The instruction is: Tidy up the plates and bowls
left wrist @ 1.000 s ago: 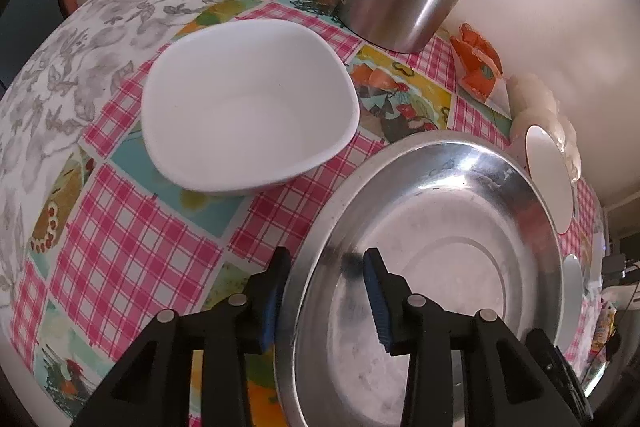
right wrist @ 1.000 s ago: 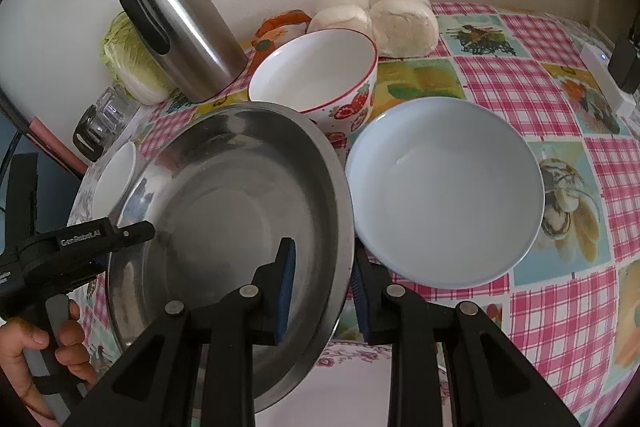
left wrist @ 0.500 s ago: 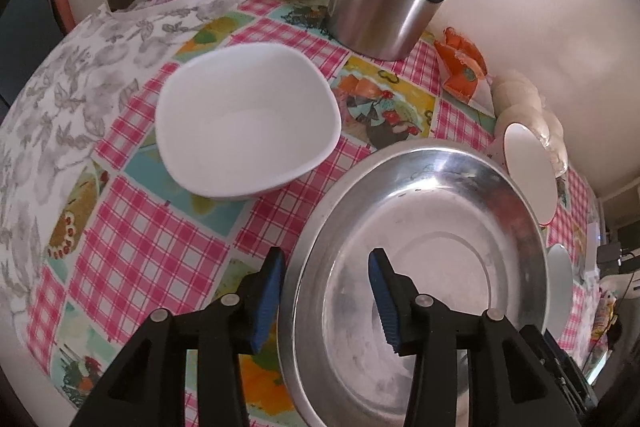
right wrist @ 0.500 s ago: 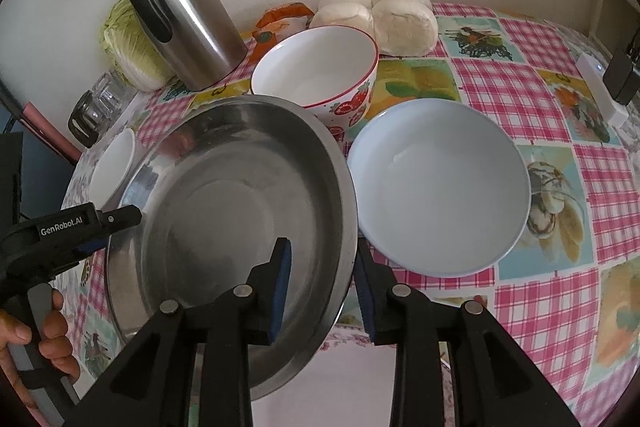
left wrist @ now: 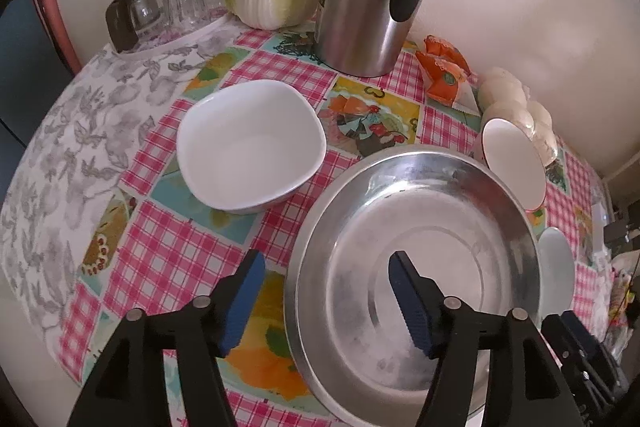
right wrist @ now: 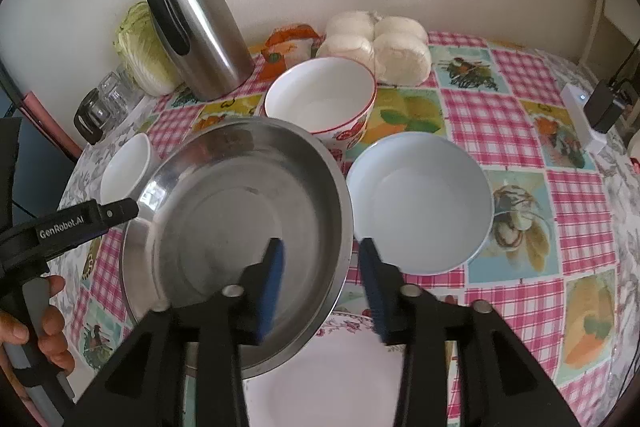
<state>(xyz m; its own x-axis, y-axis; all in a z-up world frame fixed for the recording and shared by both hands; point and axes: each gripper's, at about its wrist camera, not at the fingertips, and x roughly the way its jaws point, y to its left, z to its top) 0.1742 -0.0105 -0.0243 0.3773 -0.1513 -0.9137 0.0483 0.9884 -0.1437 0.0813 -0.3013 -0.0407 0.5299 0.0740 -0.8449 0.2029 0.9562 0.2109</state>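
- Two grippers straddle opposite rims of the steel basin [right wrist: 236, 211], which sits on a floral-rimmed white plate [right wrist: 332, 367], apparently set there to start a stack.
- Left gripper [left wrist: 324, 291]: jaws opening, pads clear of the rim between them.
- Right gripper [right wrist: 322, 283]: also opening, rim between its pads, untouched.
- Still loose on the checked tablecloth [right wrist: 500, 115]: a pale blue bowl [right wrist: 420, 203], a red-patterned bowl [right wrist: 320, 99] and a white squarish bowl [left wrist: 250, 147].

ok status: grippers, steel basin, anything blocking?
Left gripper and right gripper opening, straddling the rim, pads clear. Steel basin partly over a floral plate. White bowl, pale blue bowl close alongside.
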